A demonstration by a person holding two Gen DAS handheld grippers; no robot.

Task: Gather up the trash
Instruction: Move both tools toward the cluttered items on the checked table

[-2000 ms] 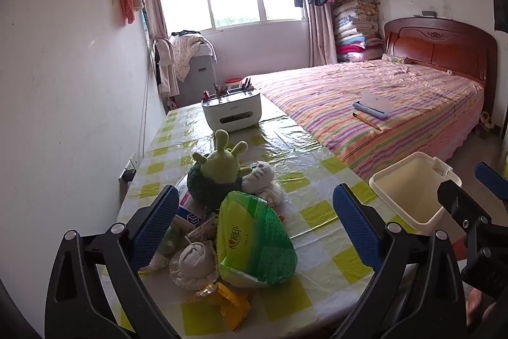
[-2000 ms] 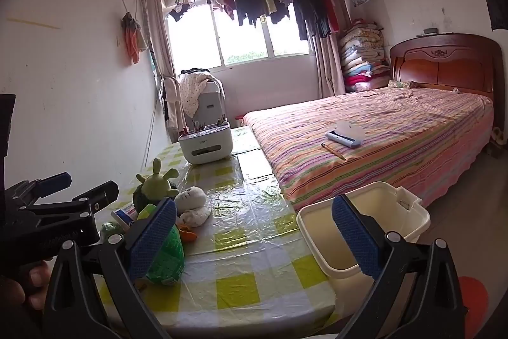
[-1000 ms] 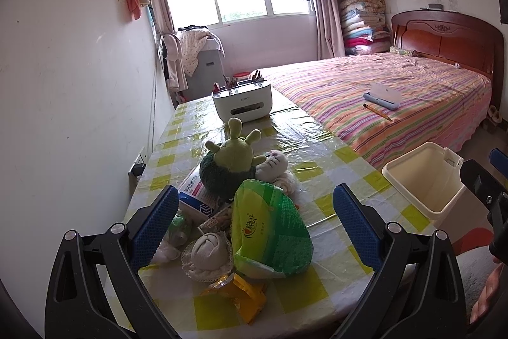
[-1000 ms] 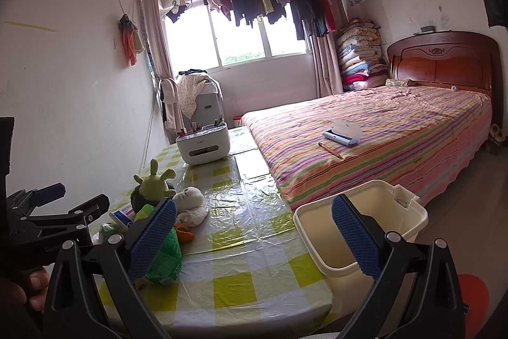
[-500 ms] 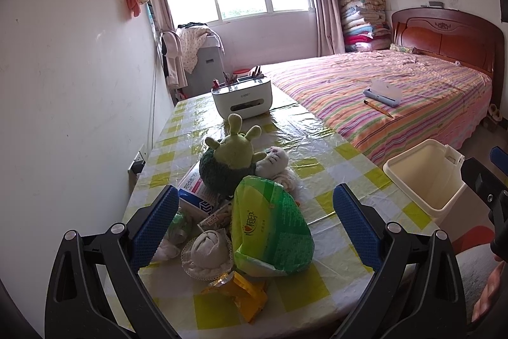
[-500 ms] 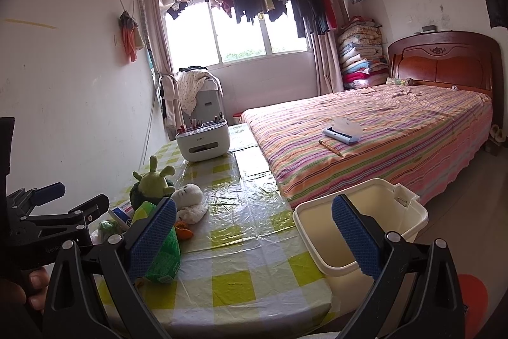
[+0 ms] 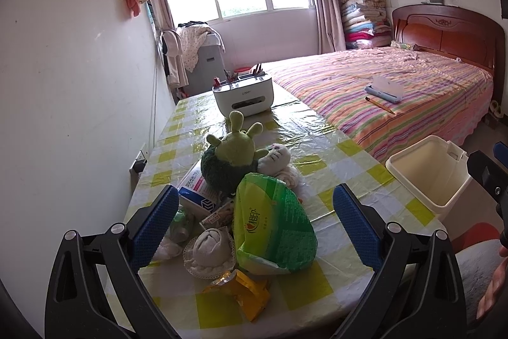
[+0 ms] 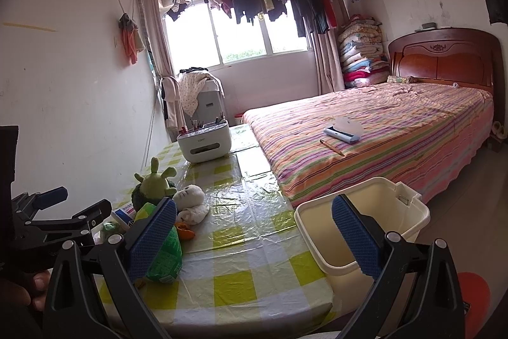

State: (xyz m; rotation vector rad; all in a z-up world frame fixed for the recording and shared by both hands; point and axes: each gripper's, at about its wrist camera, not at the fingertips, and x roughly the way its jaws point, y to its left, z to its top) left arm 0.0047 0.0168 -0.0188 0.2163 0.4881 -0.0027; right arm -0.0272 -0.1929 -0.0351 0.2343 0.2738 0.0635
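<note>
Jaws spread on both grippers (nothing held), before two plush toys (image 7: 235,159), one green bag (image 7: 273,227), one bin (image 8: 365,221).

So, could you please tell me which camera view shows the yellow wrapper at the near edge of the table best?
The left wrist view. There the yellow wrapper lies crumpled in the open, in front of the green bag. In the right wrist view I cannot make it out; that gripper's near finger and the bag cover that spot.
</note>
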